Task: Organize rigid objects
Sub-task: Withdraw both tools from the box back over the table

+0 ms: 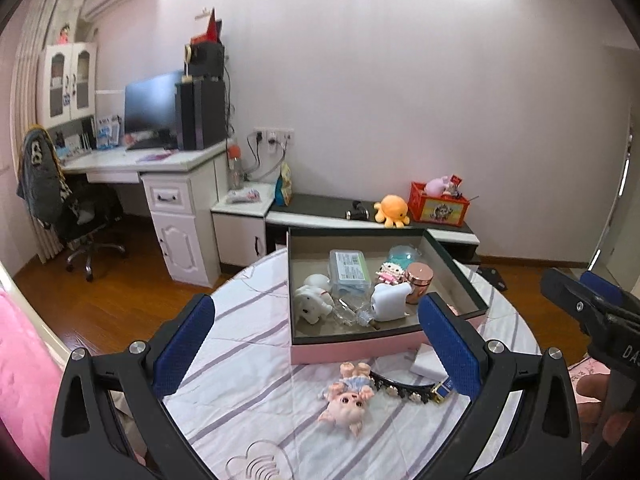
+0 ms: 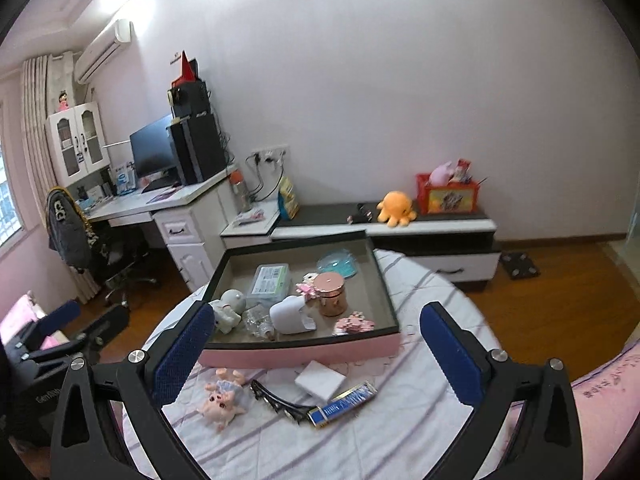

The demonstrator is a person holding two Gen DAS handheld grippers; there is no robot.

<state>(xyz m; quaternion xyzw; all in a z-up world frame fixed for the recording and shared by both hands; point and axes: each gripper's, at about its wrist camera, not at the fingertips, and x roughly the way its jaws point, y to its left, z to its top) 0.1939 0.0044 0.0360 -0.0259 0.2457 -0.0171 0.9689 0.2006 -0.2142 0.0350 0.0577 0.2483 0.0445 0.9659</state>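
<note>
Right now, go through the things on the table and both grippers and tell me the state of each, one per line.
Left gripper: open, empty.
Right gripper: open, empty.
Box: lidless, holding several items.
Copper jar: upright in the box, lid on.
Pig doll: lying on the cloth, outside the box.
Hairband: flat on the cloth, outside the box.
White block: on the cloth beside the box.

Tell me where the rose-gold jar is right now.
The rose-gold jar stands upright inside the pink box, toward its right half, just right of the white holder and beside the pink block figure.
</note>
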